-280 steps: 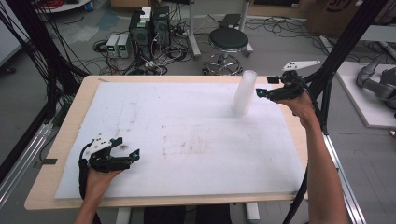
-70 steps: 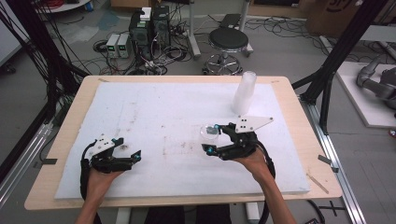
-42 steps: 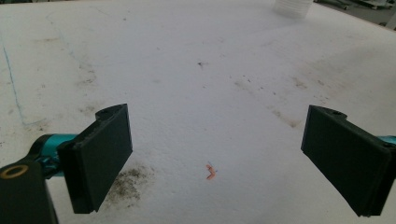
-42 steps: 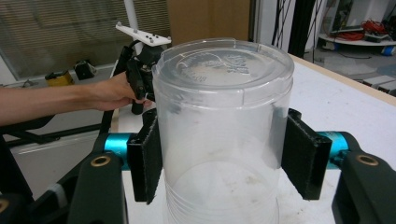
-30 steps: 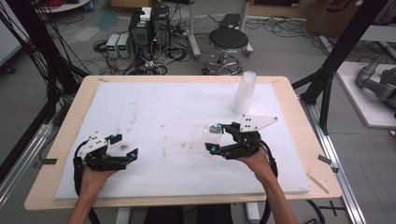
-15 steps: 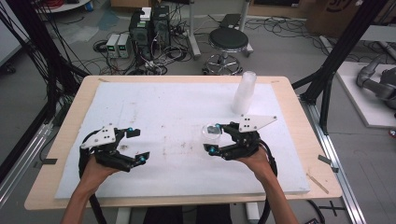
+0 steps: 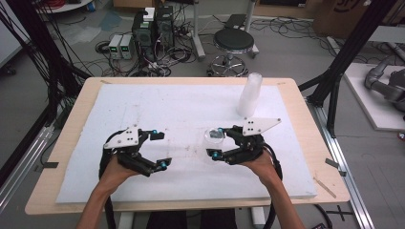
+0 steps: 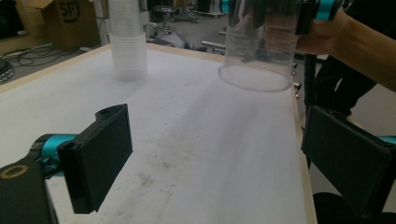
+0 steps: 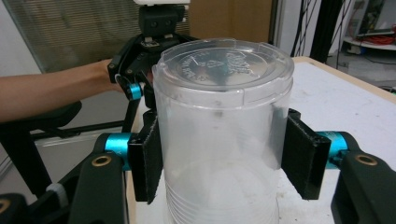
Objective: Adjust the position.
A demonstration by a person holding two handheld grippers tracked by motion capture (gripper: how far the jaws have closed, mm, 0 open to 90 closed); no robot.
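Above the white table (image 7: 143, 109), right gripper (image 7: 217, 142) fingers clasp a clear cup (image 9: 223, 126); left gripper (image 7: 160, 149) fingers spread.

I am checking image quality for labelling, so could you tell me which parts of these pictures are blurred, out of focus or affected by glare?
Left gripper view: the stack of cups is soft and out of focus. Right gripper view: the clear cup is sharp, with pale glare on its wall, and the room behind is blurred. High view: even light and faint shadows; the cup is hard to make out against the white board.
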